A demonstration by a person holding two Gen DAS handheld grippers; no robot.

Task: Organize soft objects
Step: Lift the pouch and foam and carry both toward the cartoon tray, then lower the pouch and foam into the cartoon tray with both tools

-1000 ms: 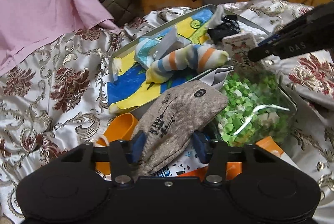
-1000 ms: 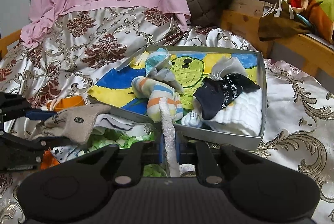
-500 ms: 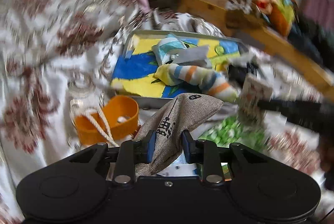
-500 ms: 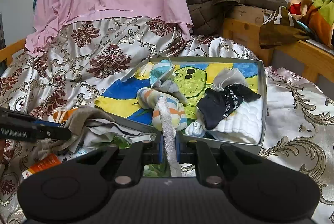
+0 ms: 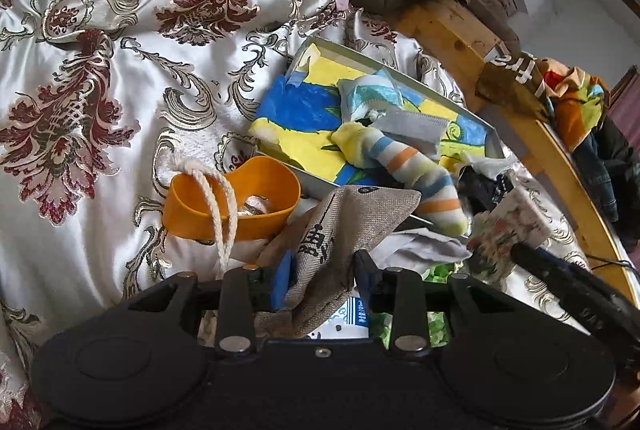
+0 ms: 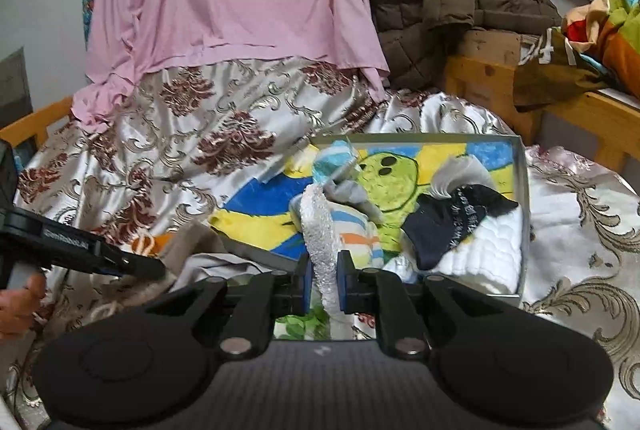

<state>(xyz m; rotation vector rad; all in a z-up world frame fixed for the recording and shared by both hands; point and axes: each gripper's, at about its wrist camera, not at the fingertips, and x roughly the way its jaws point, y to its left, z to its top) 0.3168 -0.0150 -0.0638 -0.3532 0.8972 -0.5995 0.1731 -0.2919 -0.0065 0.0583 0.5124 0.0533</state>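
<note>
The left gripper [image 5: 322, 280] had the grey linen pouch [image 5: 352, 226] between its jaws, which were easing apart; the blue pad [image 5: 285, 276] on one side lay against the cloth, the other jaw stood just clear of it, so the hold looked loose at best. The pouch's long axis ran up and away from the jaws toward the shallow tray [image 5: 494, 143], its far corner reaching just over the tray's near rim. The tray lay straight ahead of the pouch and a little right (the orange scoop [image 5: 236, 205] sat left of the tray's near corner, beside the pouch).

The right gripper [image 6: 324, 280] was clamped on a white fuzzy strip [image 6: 318, 230] standing upright between its pads, directly in front of the tray's near wall. In its view the striped sock [image 6: 352, 234] lay inside the tray just beyond the strip.

Both hands were near the tray; the left one's load was already overlapping it, so its drop probably needed only a short push forward.
</note>
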